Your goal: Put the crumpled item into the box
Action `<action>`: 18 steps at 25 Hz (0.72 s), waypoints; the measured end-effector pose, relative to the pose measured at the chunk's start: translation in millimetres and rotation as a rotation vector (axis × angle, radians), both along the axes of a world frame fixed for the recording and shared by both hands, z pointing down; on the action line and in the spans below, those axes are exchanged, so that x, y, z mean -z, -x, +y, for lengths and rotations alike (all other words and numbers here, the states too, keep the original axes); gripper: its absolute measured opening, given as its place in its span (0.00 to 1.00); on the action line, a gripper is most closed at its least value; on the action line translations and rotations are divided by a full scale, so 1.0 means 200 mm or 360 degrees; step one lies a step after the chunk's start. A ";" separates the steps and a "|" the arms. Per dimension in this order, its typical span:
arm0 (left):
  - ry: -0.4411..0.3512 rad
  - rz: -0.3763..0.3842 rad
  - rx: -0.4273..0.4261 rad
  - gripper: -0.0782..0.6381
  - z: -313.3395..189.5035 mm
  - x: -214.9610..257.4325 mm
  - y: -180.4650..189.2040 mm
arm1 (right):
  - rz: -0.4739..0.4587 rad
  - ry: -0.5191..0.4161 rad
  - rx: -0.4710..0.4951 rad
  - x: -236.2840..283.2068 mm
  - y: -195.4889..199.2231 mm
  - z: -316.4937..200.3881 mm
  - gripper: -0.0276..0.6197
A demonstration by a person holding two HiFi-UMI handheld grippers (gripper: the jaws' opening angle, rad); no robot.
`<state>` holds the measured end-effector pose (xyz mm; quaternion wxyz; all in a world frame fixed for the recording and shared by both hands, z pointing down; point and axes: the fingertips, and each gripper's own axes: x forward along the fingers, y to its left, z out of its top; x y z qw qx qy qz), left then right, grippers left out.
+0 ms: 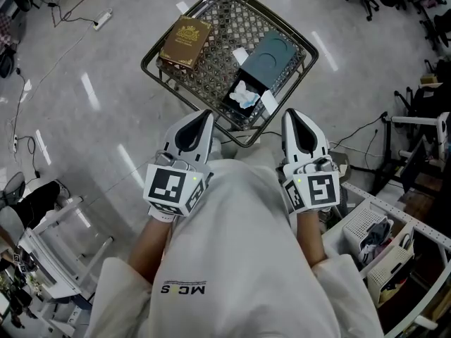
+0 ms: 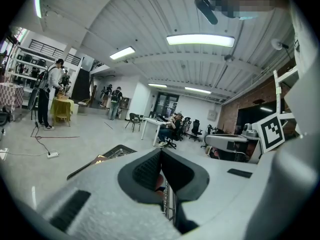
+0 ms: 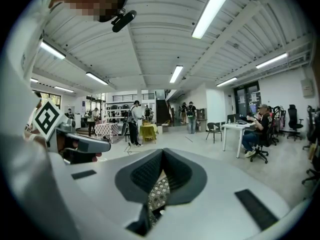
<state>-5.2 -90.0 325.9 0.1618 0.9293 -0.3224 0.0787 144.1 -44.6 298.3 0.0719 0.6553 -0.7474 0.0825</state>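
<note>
A white crumpled item (image 1: 244, 94) lies in the open dark box (image 1: 235, 108), whose teal lid part (image 1: 276, 56) sits behind it, on a wire basket table (image 1: 152, 72). A gold-brown box (image 1: 185, 41) rests at the basket's far left. My left gripper (image 1: 205, 117) and right gripper (image 1: 291, 116) are held close to my body, side by side, tips at the basket's near rim. Both are shut with nothing between the jaws. In the left gripper view the left gripper (image 2: 161, 153) looks out over the basket; the right gripper (image 3: 162, 153) shows wire mesh below its jaws.
A power strip (image 1: 103, 20) and cables lie on the grey floor at left. A white frame (image 1: 62, 243) stands at lower left, and a shelf with bins (image 1: 373, 232) at lower right. In both gripper views, people, desks and chairs stand far off.
</note>
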 end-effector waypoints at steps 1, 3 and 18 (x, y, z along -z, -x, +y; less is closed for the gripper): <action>0.0002 0.0001 0.0001 0.14 0.00 0.00 0.00 | 0.0003 0.0002 0.0001 0.00 0.00 0.00 0.07; 0.0008 0.0002 0.0002 0.14 0.01 -0.01 0.01 | 0.0007 0.0009 0.0002 0.00 0.00 0.00 0.07; 0.0024 0.0013 -0.0001 0.14 0.01 -0.03 0.02 | 0.0015 0.0030 -0.0003 -0.02 0.03 0.01 0.07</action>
